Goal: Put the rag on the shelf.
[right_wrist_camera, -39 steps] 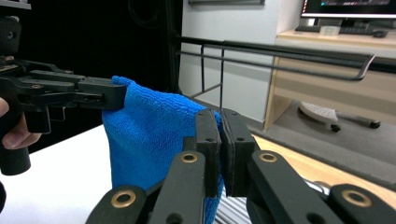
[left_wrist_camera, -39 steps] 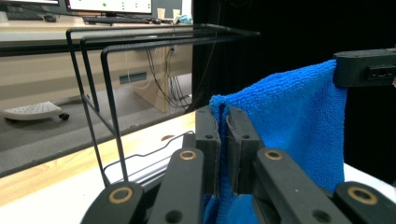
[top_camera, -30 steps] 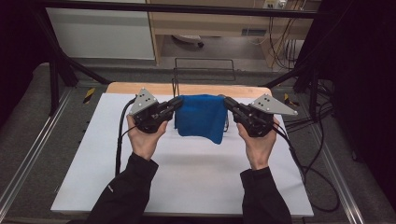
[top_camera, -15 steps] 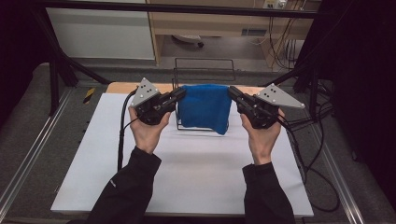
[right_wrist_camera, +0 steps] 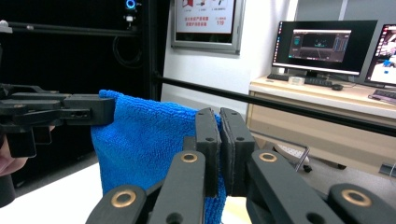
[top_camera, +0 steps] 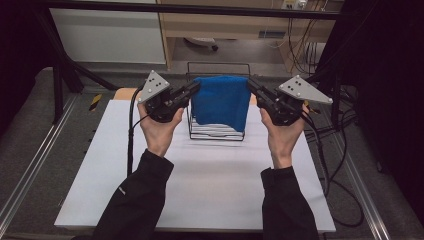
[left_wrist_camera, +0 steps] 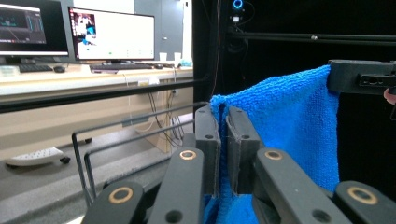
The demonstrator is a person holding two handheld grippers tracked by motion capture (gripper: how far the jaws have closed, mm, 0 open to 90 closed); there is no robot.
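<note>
Both grippers, left gripper (top_camera: 194, 89) and right gripper (top_camera: 251, 86), pinch the fluffy blue microfibre cloth (top_camera: 221, 101) by its top corners at frame centre. It hangs spread above the black wire rack (top_camera: 216, 131); draping it over the rack seemingly remains.

Hand-held gripper (left_wrist_camera: 223, 135) pinching blue towel (left_wrist_camera: 289, 126) corner.

A lab or office: beyond the jaws, lit monitors (right_wrist_camera: 320, 45) and keyboards sit on a long desk (right_wrist_camera: 327, 100), black framing (left_wrist_camera: 308, 38) overhead.

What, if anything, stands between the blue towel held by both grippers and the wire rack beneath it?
Nothing visible. The blue towel hangs stretched between the left gripper and right gripper, directly over the wire rack. Its lower edge hangs in front of the rack's bars, with no other object between them.
</note>
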